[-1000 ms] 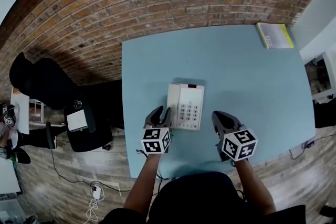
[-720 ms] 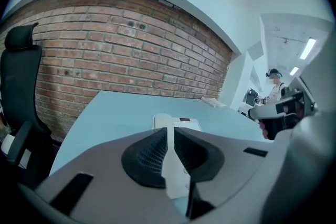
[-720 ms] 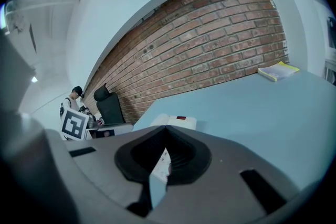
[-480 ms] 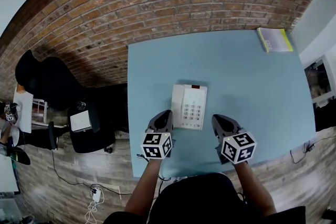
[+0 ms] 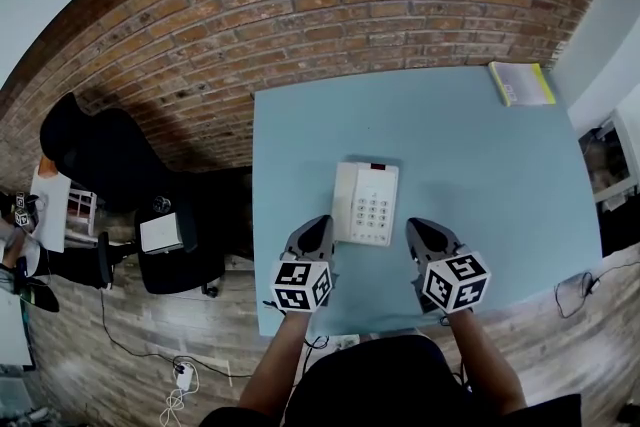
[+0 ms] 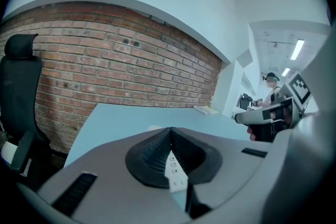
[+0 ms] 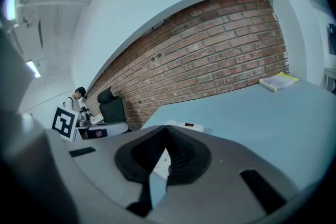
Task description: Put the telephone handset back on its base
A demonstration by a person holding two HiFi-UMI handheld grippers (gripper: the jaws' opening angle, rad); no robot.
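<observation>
We see a blue table (image 5: 480, 165) against a brick wall (image 5: 300, 5). At centre frame the handset (image 5: 345, 202) rests on its telephone (image 5: 377, 205). Just below, our left claw (image 5: 319, 225) and right claw (image 5: 419, 228) are pressed together, empty.

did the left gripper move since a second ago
Yes. The left gripper has drawn back from the telephone's left side toward the near edge of the table, and its fingers have shut on nothing.
</observation>
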